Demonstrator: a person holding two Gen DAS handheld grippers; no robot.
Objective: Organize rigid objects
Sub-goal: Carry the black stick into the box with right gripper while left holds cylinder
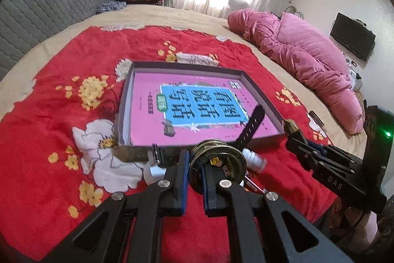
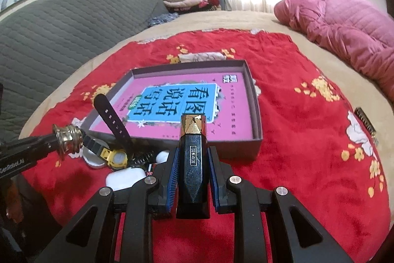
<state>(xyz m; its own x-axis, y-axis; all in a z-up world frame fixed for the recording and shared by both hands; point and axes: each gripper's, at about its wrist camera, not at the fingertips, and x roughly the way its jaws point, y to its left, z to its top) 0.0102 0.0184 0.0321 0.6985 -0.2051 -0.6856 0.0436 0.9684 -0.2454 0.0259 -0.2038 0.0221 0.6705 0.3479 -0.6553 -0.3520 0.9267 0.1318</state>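
My left gripper (image 1: 194,164) is shut on a brass ring-shaped metal piece (image 1: 216,162), held above the red cloth in front of the box; it also shows in the right wrist view (image 2: 67,139). My right gripper (image 2: 192,159) is shut on a black faceted bottle with a gold cap (image 2: 193,159), near the box's front edge; the bottle shows in the left wrist view (image 1: 291,127). A grey shallow box (image 1: 124,100) (image 2: 257,115) holds a pink book (image 1: 187,102) (image 2: 182,105). A yellow watch with a black strap (image 2: 117,157) lies by the box.
A white bottle (image 1: 254,160), a white case (image 2: 125,178), a white lid (image 2: 91,159) and other small items lie on the red flowered cloth (image 2: 295,139) before the box. A comb (image 2: 365,122) lies at the right. A pink quilt (image 1: 307,58) lies far right.
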